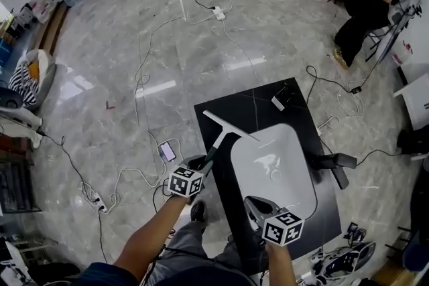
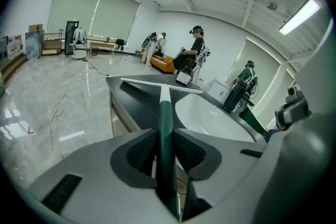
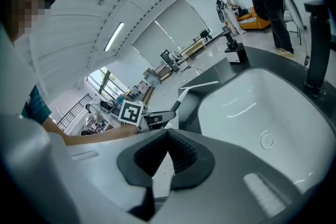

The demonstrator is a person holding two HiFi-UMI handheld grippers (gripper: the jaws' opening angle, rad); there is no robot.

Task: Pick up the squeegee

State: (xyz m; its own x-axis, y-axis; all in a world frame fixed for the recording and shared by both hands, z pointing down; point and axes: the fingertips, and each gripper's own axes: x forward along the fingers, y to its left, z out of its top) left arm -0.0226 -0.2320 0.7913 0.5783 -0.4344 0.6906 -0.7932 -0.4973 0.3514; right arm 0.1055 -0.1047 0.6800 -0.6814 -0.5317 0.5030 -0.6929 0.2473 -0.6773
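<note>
The squeegee has a dark green handle and a long white blade. It is lifted at a slant over the left part of the black counter, blade end far from me. My left gripper is shut on the handle; in the left gripper view the handle runs straight out between the pads to the blade. My right gripper hangs shut and empty at the near edge of the white sink. The right gripper view shows the squeegee off to its left.
A black faucet stands at the sink's right side. A small dark device sits at the counter's far end. Cables and a power strip trail over the marble floor. A phone lies on the floor. A person sits at far right.
</note>
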